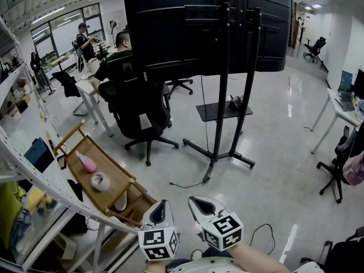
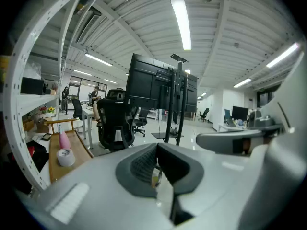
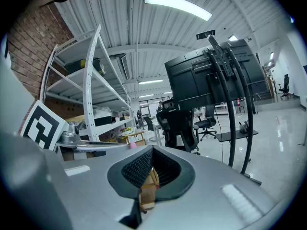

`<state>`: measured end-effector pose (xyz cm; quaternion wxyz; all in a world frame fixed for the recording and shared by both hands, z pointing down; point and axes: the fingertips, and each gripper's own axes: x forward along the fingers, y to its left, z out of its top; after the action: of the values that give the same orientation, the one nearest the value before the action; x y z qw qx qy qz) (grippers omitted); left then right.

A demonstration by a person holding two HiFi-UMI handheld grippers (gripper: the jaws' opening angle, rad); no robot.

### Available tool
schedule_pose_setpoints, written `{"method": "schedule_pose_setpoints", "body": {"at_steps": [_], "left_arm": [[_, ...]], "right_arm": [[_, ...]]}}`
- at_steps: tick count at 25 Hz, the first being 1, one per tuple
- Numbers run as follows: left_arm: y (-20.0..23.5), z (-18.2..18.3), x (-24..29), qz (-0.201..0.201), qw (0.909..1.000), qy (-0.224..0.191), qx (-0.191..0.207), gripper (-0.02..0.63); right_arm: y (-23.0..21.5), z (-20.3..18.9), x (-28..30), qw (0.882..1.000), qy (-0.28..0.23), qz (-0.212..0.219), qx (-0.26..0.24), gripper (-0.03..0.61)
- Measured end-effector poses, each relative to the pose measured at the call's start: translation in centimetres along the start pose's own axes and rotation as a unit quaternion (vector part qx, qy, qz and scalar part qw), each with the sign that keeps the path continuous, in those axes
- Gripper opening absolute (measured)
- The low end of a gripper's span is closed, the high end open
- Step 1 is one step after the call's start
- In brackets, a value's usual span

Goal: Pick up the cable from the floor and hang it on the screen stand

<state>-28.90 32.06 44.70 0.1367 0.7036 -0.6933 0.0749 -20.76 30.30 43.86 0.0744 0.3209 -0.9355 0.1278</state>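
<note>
A glossy pale grey floor [image 1: 273, 152] runs through an open office with strip lights overhead, white desks along its far and right edges, and a white metal shelving rack [image 1: 34, 169] on the left edge. One large black screen on a black two-post stand [image 1: 219, 95] stands mid-floor, its feet spread on the tiles.

Four black office chairs are in view, the nearest black swivel chair [image 1: 139, 110] just left of the stand. One low wooden cart [image 1: 114, 175] beside the rack carries one pink bottle [image 1: 86, 162] and one roll of white tape [image 1: 100, 181].

Two cables lie on the floor. The thin black cable [image 1: 185, 184] rests in a shallow curve just by the stand's front foot. A looped black cable [image 1: 263, 230] lies near the floor's closest edge, right of the grippers.

The left gripper [image 1: 162, 205] [image 2: 156, 172] and the right gripper [image 1: 197, 200] [image 3: 148, 176] are low and side by side, both with jaws pressed together on nothing.
</note>
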Motion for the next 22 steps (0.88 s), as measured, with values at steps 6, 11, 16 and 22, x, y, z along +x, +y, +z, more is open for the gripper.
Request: {"method": "schedule_pose_setpoints", "body": {"at_steps": [6, 11, 16, 22], "left_arm": [[0.0, 0.4, 0.9, -0.006, 1.0, 0.002, 0.001, 0.008], [-0.7, 0.9, 2.3, -0.022, 0.9997, 0.006, 0.003, 0.008], [-2.1, 1.0, 5.5, -0.042, 0.999, 0.015, 0.004, 0.008], [-4.7, 1.8, 11.7, -0.058, 0.998, 0.024, 0.008, 0.008]], "right_arm": [[-0.7, 0.2, 0.3, 1.0, 0.002, -0.008, 0.001, -0.002], [-2.4, 0.4, 0.1, 0.999, 0.002, -0.031, 0.007, -0.002], [-5.9, 0.4, 0.2, 0.998, 0.006, -0.062, 0.015, -0.002], [-13.0, 1.0, 1.4, 0.995, 0.01, -0.092, 0.021, -0.002]]}}
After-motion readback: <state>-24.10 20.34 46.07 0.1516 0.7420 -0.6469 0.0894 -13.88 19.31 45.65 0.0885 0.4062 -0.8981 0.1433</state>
